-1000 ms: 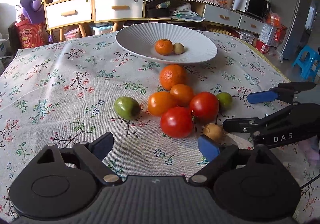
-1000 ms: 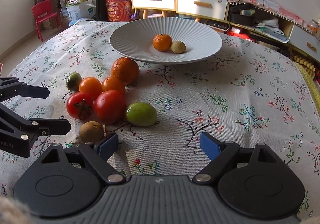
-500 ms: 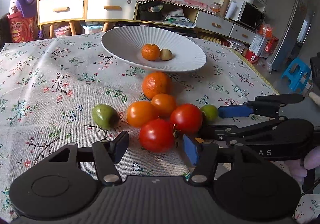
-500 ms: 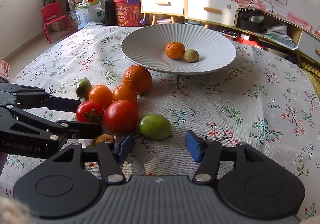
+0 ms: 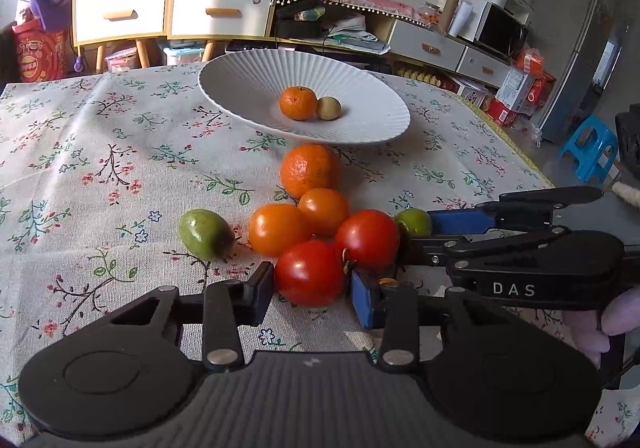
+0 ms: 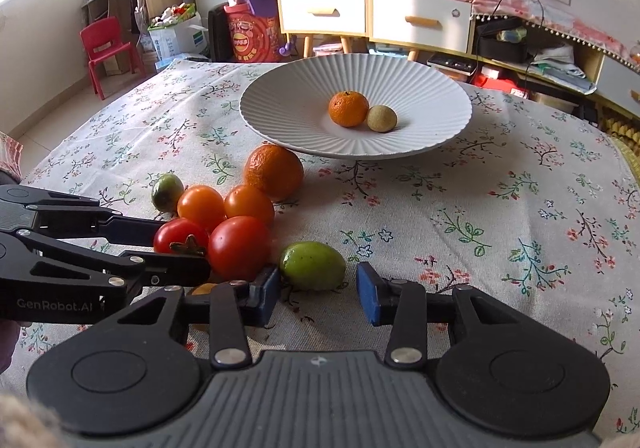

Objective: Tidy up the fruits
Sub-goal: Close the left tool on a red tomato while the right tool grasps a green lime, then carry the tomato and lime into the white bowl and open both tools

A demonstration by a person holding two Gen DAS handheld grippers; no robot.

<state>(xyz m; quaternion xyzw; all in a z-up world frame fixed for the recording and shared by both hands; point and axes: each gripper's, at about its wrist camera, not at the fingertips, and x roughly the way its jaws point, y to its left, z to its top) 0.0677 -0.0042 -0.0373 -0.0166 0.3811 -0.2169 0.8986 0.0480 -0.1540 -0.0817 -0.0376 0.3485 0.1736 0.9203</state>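
Straddling the near red tomato [image 5: 310,273] short of the white ribbed plate [image 5: 240,88], the left tool [image 5: 312,290] is spreading unclenched; thin-skinned, slick, it is wanting gentle equatorial pressure. The right tool [image 6: 316,294] is gaping at a green fruit [image 6: 312,265].

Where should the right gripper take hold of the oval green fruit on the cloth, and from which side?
Grip the oval green fruit across its short middle, coming from the near side. It lies with its long axis sideways. The right gripper, open, already faces it. One red tomato sits close on the left, so that finger needs care; the other side is bare tablecloth.
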